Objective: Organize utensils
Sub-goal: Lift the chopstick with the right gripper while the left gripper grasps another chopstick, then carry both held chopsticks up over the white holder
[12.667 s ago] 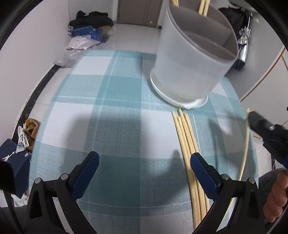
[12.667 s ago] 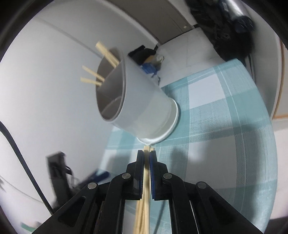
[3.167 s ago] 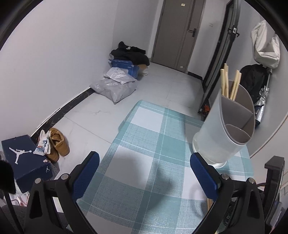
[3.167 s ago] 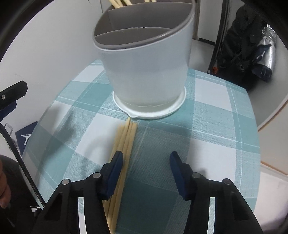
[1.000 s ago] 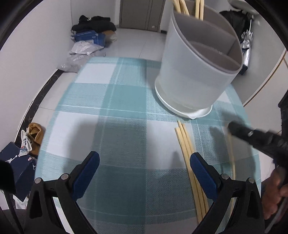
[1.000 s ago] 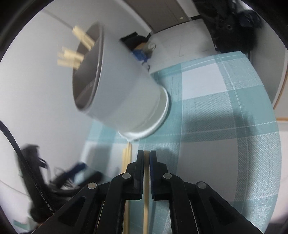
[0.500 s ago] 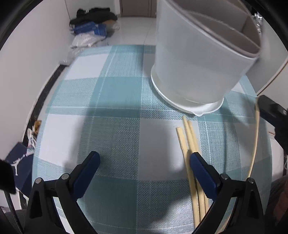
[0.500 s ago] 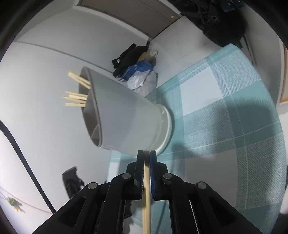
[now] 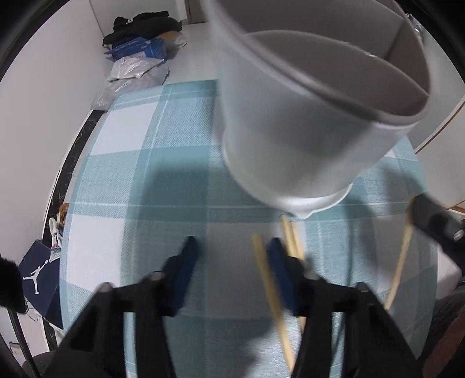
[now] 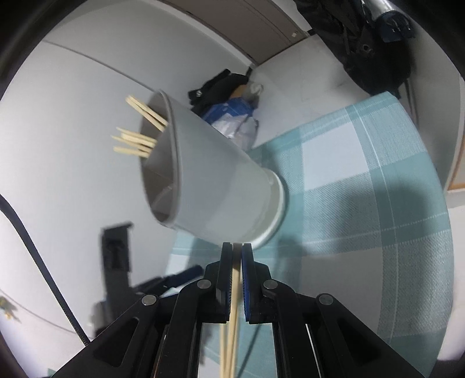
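A white utensil holder (image 9: 305,122) with grey divided insides stands on the teal checked tablecloth (image 9: 174,145); in the right wrist view the holder (image 10: 215,192) holds several chopsticks (image 10: 136,139). My right gripper (image 10: 237,247) is shut on a chopstick (image 10: 232,305) just in front of the holder's base; it shows at the right of the left wrist view (image 9: 433,218) with the chopstick (image 9: 401,261). My left gripper (image 9: 232,247) is partly open and empty, low over the cloth beside loose chopsticks (image 9: 270,290) lying below the holder.
The table's edge curves around left and right. On the floor beyond lie a blue shoebox (image 9: 37,279), plastic bags (image 9: 133,69) and dark clothes (image 9: 142,20). A dark bag (image 10: 375,43) stands by the door.
My left gripper has moved forward toward the holder and its jaws have narrowed. My right gripper has lifted a chopstick and tilted, keeping it clamped.
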{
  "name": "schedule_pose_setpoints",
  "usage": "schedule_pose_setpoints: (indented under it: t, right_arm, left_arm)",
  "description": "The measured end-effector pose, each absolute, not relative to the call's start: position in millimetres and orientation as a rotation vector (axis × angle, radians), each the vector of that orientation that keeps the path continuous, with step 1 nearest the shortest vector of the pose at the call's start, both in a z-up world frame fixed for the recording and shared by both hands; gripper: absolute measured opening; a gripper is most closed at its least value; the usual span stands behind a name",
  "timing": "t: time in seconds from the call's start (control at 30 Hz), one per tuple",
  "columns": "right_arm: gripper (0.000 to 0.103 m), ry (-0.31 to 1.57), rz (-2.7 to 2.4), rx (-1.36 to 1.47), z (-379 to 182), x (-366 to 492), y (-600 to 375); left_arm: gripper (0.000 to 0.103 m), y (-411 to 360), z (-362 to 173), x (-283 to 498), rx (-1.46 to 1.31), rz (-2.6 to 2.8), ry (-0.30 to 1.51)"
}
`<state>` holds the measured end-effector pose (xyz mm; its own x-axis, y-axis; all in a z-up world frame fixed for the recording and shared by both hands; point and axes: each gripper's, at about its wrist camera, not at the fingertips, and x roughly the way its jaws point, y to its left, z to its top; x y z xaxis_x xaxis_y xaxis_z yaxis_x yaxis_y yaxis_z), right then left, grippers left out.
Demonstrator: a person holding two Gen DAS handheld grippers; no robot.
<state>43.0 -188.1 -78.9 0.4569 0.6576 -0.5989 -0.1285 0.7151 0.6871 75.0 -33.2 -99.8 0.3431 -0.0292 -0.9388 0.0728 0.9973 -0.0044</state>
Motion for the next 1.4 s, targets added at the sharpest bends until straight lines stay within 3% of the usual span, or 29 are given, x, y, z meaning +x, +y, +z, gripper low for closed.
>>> schedule_pose_setpoints:
  t: [0.1,0.2,0.43,0.83,1.4]
  right_arm:
    - [0.005,0.998,0.518,0.628,-83.8,43.5,-189.0]
    - [0.005,0.989,0.511,0.65,-82.8,43.0,-194.8]
    - [0.005,0.951,0.468,0.592,-70.5,28.4,-203.1]
    - [0.005,0.733,0.47,0.409,-21.0,-3.4,-184.9]
    - [0.005,0.664,0.411,0.317,8.0,-36.0,-164.0]
  left_arm:
    - [0.006,-40.3,-100.7,78.0,0.047,-0.091,1.224]
    - [0.004,-35.7,-101.3,80.8,0.023,-0.084,1.223]
    - [0.003,-9.6,-88.8,73.9,-0.126,-0.085,1.155]
    - [0.003,11.7,-3.8,25.3,-0.217,-0.243,0.809]
    - [0.003,19.8,27.4,-1.6,-0.195,-0.327,0.727]
